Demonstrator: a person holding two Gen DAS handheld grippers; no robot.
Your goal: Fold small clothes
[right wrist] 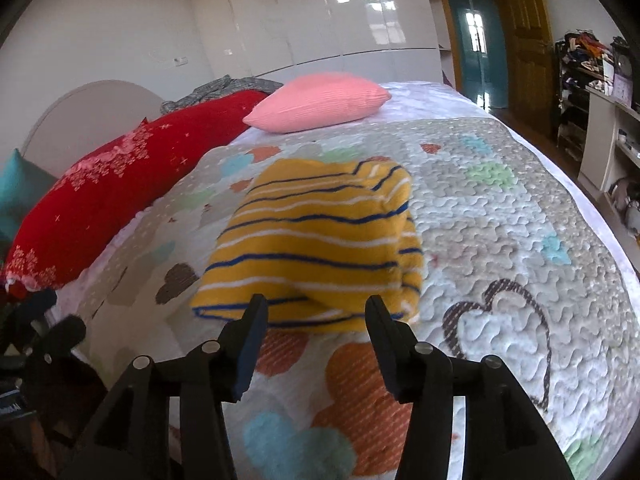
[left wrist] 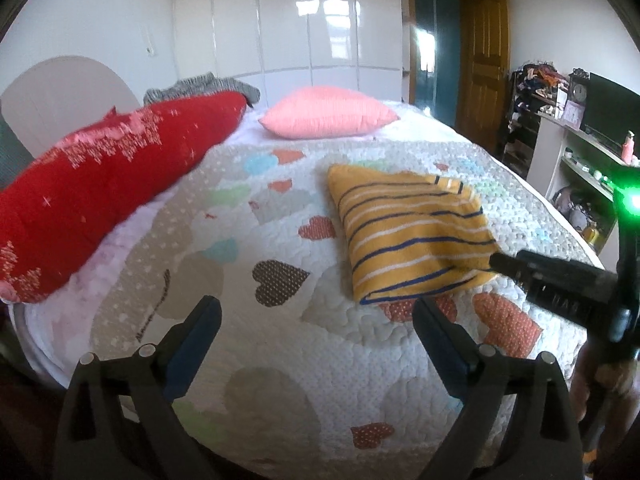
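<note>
A small yellow garment with blue and white stripes [left wrist: 408, 232] [right wrist: 320, 240] lies folded into a compact bundle on the heart-patterned quilt [left wrist: 280, 344] [right wrist: 500, 208]. My left gripper [left wrist: 316, 308] hovers open over bare quilt, short of the garment's near left corner, with nothing between its fingers. My right gripper [right wrist: 316, 300] stands partly open just at the garment's near edge; its pads do not press the cloth. In the left wrist view one of its black fingers [left wrist: 520, 270] reaches the bundle's near right corner.
A long red bolster [left wrist: 100, 192] [right wrist: 120, 184] lies along the left side, with a pink pillow [left wrist: 328, 116] [right wrist: 320, 100] and a grey knit [left wrist: 200, 88] behind. Shelves and a desk [left wrist: 580, 152] stand past the bed's right edge, a wooden door [left wrist: 484, 64] beyond.
</note>
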